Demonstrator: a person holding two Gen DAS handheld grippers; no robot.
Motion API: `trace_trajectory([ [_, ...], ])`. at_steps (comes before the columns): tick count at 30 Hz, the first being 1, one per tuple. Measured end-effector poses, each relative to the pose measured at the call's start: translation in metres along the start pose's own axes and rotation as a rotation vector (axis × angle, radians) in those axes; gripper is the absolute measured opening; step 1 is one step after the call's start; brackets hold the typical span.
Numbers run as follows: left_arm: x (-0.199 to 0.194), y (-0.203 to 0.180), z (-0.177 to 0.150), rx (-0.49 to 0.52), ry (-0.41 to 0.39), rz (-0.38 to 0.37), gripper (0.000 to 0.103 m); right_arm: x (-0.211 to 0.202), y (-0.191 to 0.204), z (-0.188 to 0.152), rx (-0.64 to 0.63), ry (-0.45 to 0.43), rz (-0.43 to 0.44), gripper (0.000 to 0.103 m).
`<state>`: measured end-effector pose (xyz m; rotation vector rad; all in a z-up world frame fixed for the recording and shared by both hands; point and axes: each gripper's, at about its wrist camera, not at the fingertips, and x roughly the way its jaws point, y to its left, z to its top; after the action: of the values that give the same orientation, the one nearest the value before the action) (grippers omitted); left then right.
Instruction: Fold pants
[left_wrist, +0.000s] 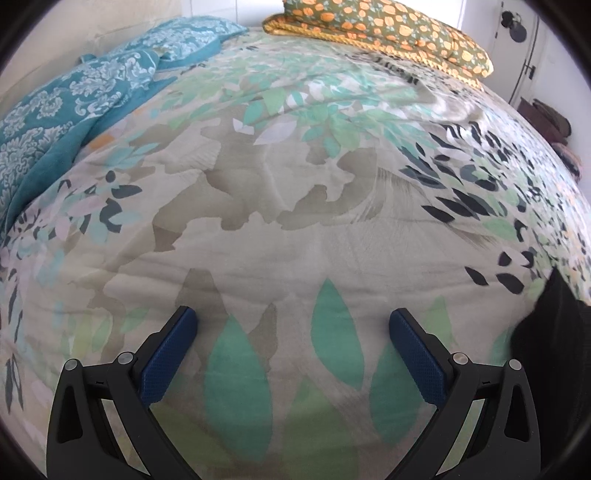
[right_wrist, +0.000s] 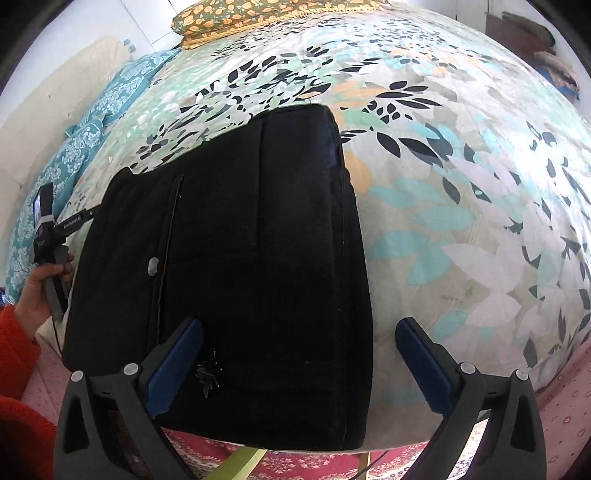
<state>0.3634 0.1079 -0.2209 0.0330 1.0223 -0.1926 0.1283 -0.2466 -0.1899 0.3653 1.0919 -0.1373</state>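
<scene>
Left wrist view: left gripper (left_wrist: 293, 319) spread wide over the leaf-print bedspread (left_wrist: 295, 229), nothing between its jaws; only a black edge of the pants (left_wrist: 554, 314) at far right.
Right wrist view: the person's hand (right_wrist: 35, 291) holding the left tool; folded pants (right_wrist: 236, 266) fully shown.
Right gripper (right_wrist: 299, 332): spread wide, gripping nothing; the pants lie beneath it, left finger (right_wrist: 177, 362) over them, near the bed's edge.

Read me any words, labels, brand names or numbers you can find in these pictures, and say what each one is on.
White lettering on the arm of the left gripper, seen from the right wrist camera: too small and blurred to read.
Small lit screen on that device: nothing legible.
Black pants: no readable label or tag.
Bedspread and pillows: patterns only, no text.
</scene>
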Motion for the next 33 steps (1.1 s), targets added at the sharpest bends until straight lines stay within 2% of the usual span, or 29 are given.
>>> trace_trajectory([
  [2, -0.013, 0.006, -0.001, -0.071, 0.047, -0.067, 0.101, -0.015, -0.009, 0.003, 0.033, -0.06, 0.023, 0.102],
  [4, -0.033, 0.007, -0.005, -0.13, 0.076, -0.225, 0.101, -0.025, -0.023, 0.007, 0.084, -0.103, 0.07, 0.102],
  [7, -0.064, -0.013, -0.023, -0.153, 0.134, -0.539, 0.102, -0.022, -0.042, 0.013, 0.16, -0.101, 0.203, 0.102],
  [8, -0.07, -0.026, -0.034, -0.143, 0.16, -0.619, 0.102, -0.017, -0.047, 0.016, 0.18, -0.086, 0.248, 0.102],
  [9, -0.073, -0.036, -0.042, -0.132, 0.18, -0.648, 0.102, -0.012, -0.049, 0.018, 0.19, -0.068, 0.29, 0.102],
  [11, -0.072, -0.058, -0.06, -0.107, 0.238, -0.623, 0.102, 0.002, -0.05, 0.023, 0.192, -0.018, 0.361, 0.102],
  [13, -0.065, -0.072, -0.07, -0.095, 0.281, -0.59, 0.102, 0.014, -0.049, 0.024, 0.185, 0.023, 0.394, 0.102],
  [15, -0.06, -0.084, -0.077, -0.1, 0.302, -0.591, 0.102, 0.027, -0.05, 0.023, 0.197, 0.061, 0.418, 0.102],
  [22, -0.055, -0.109, -0.078, -0.113, 0.298, -0.528, 0.102, 0.03, -0.057, 0.02, 0.221, 0.059, 0.474, 0.102],
  [25, -0.06, -0.119, -0.084, -0.069, 0.273, -0.502, 0.102, 0.032, -0.056, 0.018, 0.196, 0.056, 0.463, 0.102],
  [29, -0.062, -0.139, -0.093, 0.1, 0.246, -0.405, 0.102, 0.033, -0.043, 0.017, 0.11, 0.049, 0.398, 0.103],
  [33, -0.059, -0.142, -0.093, 0.124, 0.232, -0.41, 0.103, 0.033, -0.034, 0.016, 0.063, 0.047, 0.342, 0.103],
])
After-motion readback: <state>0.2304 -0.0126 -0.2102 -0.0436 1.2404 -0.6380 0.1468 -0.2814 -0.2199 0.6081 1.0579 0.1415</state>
